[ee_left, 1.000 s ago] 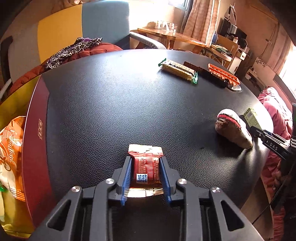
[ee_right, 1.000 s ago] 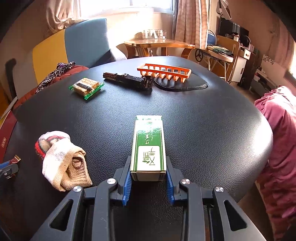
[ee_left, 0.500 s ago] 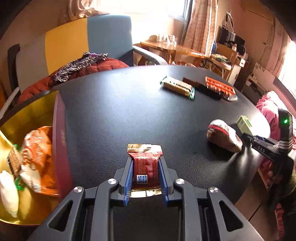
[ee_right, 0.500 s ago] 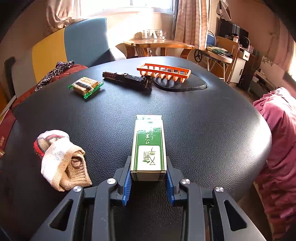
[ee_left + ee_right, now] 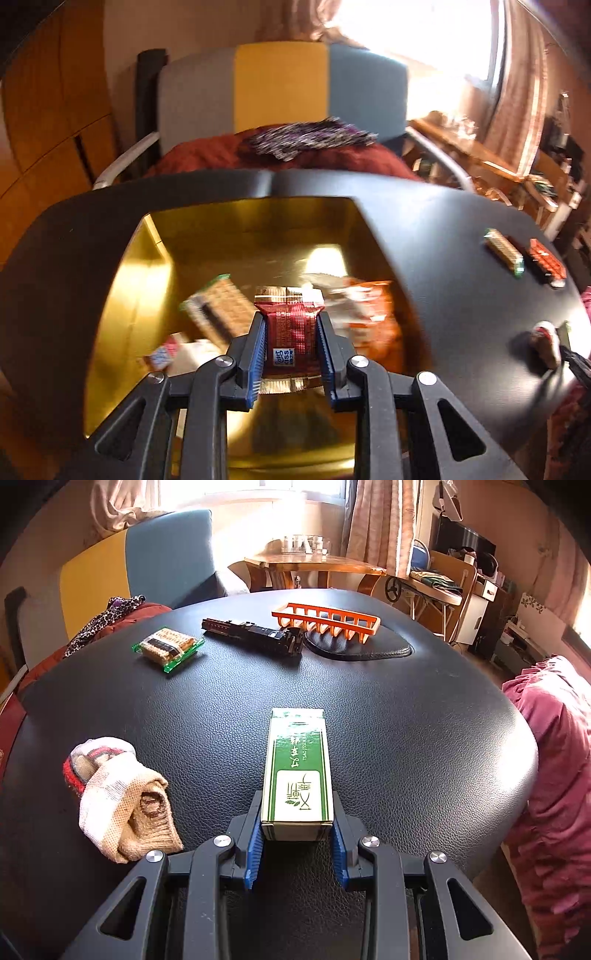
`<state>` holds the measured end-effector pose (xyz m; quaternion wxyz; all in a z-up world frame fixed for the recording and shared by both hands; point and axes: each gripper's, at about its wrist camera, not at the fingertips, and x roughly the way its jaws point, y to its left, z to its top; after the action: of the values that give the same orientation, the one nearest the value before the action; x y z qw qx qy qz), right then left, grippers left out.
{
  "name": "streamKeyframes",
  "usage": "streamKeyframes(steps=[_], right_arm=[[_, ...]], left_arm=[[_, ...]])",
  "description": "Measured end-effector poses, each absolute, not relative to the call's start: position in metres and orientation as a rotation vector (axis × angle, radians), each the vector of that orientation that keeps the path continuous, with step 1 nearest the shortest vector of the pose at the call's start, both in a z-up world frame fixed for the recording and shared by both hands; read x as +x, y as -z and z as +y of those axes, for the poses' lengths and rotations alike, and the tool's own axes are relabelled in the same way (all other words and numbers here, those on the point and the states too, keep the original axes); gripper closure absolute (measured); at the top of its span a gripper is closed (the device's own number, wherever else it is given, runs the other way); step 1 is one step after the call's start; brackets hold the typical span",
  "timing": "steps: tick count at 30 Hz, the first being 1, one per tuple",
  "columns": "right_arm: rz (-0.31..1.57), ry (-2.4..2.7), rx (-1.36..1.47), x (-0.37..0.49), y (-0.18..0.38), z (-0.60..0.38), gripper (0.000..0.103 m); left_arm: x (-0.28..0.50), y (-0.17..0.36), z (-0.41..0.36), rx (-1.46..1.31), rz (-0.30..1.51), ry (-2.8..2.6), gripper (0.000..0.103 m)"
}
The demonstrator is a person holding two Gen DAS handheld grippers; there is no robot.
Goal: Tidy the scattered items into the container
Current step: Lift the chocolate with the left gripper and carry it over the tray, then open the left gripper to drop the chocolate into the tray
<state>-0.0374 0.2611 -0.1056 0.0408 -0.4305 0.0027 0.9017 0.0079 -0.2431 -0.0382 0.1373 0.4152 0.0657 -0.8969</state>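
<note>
The left hand-held gripper (image 5: 291, 349) is clamped on a small red foil-wrapped chocolate packet (image 5: 291, 332), held above the open gold-lined square container (image 5: 258, 229), where a cracker pack (image 5: 218, 302) and an orange snack bag (image 5: 369, 314) lie blurred. The right hand-held gripper (image 5: 297, 836) is closed on the near end of a green-and-white rectangular carton (image 5: 298, 771) over the black leather tabletop (image 5: 406, 720). A rolled beige knitted sock (image 5: 118, 797) lies just left of it; a green-edged cracker pack (image 5: 168, 648), black toy locomotive (image 5: 255, 635) and orange plastic rack (image 5: 327, 622) sit farther back.
</note>
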Motion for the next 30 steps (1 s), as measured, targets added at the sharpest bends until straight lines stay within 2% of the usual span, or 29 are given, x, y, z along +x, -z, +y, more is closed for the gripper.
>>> streamKeyframes(steps=[5,14,19,21,30], right_arm=[[-0.002,-2.759,-1.321,-0.038,0.106,0.26,0.071],[-0.008,-2.755,-1.327,-0.039,0.106,0.26,0.071],[-0.011,-2.752,-1.33,-0.039,0.106,0.259,0.071],[-0.013,-2.751,-1.33,-0.039,0.106,0.259,0.071],[0.016,-2.746,-1.332,-0.042,0.104,0.261,0.072]], left_arm=[[-0.004,0.06,-0.274,1.262,0.204,2.486,0.078],[-0.008,0.077,-0.279,1.274,0.238,2.445,0.077],[0.007,0.065,-0.28,1.209,0.307,2.486,0.071],[0.011,0.06,-0.28,1.182,0.304,2.498,0.065],[0.047,0.036,-0.262,1.095,0.33,2.589,0.062]])
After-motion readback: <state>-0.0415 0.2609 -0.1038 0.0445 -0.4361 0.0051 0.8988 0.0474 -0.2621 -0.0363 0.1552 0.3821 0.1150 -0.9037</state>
